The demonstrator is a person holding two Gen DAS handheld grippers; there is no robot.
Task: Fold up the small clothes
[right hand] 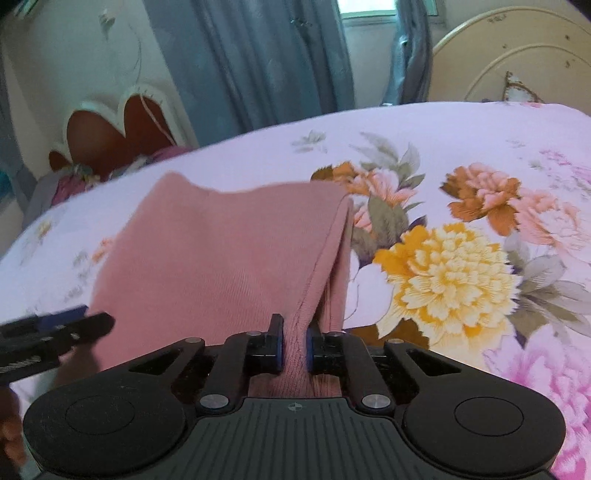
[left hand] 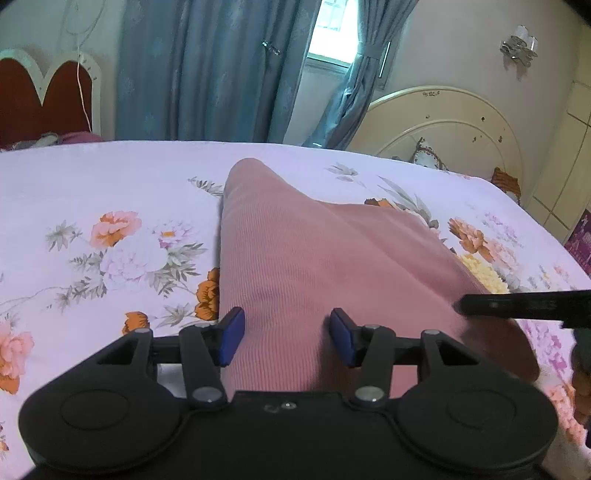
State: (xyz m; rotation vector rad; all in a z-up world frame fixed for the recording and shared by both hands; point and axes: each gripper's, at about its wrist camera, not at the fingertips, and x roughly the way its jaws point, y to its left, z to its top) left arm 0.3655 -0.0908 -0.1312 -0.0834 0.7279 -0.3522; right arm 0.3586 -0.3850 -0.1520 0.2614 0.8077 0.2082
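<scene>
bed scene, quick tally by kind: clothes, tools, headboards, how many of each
pink garment: 1, lying on the floral bedsheet
tools: 2, left tool open over the cloth, right tool shut on the pink garment's edge
headboards: 2, cream headboard and red headboard
total: 5

1. Bed with floral sheet (left hand: 110,177); cream arched headboard (left hand: 443,122) at right.
2. Blue curtains (left hand: 207,70) flank a bright window (left hand: 332,33).
3. Red, white-trimmed headboard (left hand: 48,99) at left.
4. Wall lamp (left hand: 519,46) on pale wall.
</scene>
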